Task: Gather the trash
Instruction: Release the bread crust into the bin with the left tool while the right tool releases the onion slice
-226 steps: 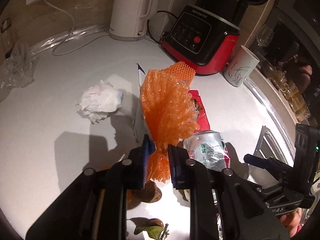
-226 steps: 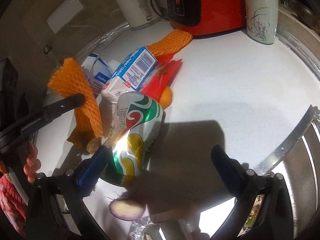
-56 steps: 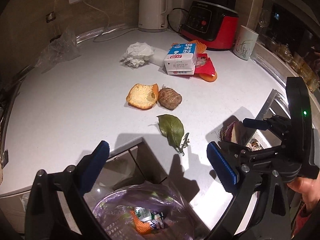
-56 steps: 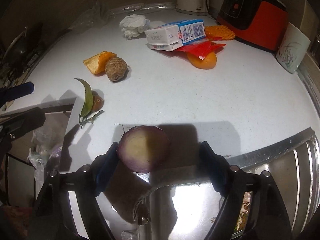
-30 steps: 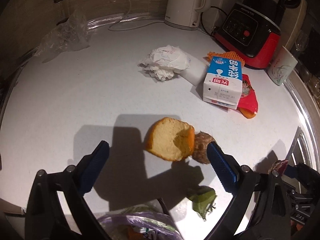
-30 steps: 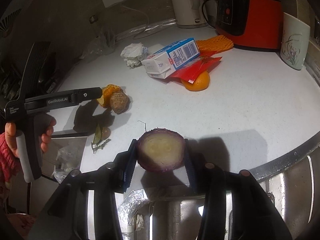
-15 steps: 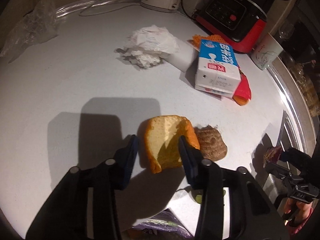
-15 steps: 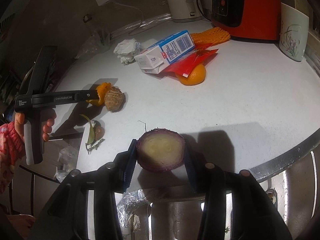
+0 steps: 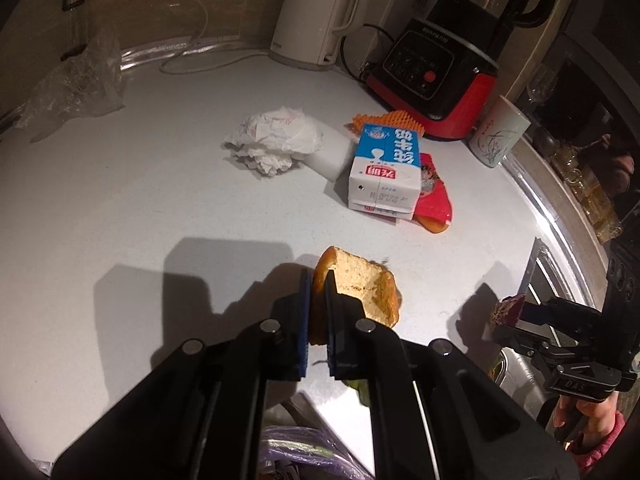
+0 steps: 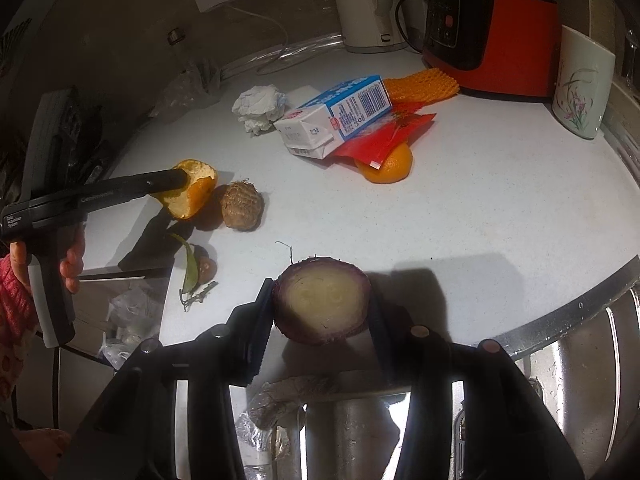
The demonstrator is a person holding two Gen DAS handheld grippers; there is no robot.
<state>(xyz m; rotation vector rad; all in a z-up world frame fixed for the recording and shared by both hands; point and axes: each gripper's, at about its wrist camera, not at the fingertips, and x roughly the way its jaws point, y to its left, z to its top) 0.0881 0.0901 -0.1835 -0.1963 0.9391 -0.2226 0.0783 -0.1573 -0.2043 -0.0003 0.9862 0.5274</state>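
My left gripper (image 9: pixel 316 284) has its jaws closing tight on the edge of an orange peel (image 9: pixel 364 284), which hangs just above the white counter (image 9: pixel 120 208). In the right wrist view the same peel (image 10: pixel 192 196) sits at the left gripper's (image 10: pixel 180 178) tip, beside a brown hairy root (image 10: pixel 242 206). My right gripper (image 10: pixel 321 300) is shut on a purple onion half (image 10: pixel 324 312), cut face towards the camera, held over the counter's front edge. A leaf (image 10: pixel 192 268), a crumpled tissue (image 9: pixel 276 140) and a blue-white milk carton (image 9: pixel 384 172) lie on the counter.
A bin with a purple bag (image 9: pixel 304 452) stands below the counter edge. A red packet (image 10: pixel 384 136), an orange (image 10: pixel 390 166) and orange foam net (image 10: pixel 420 84) lie by the carton. Kettle (image 9: pixel 320 12), red blender base (image 9: pixel 436 80) and cup (image 9: pixel 498 136) line the back. A sink (image 10: pixel 560 380) lies right.
The left gripper came down over the orange peel, closed from wide open onto its edge and lifted it slightly. The right gripper stayed still with the onion half.
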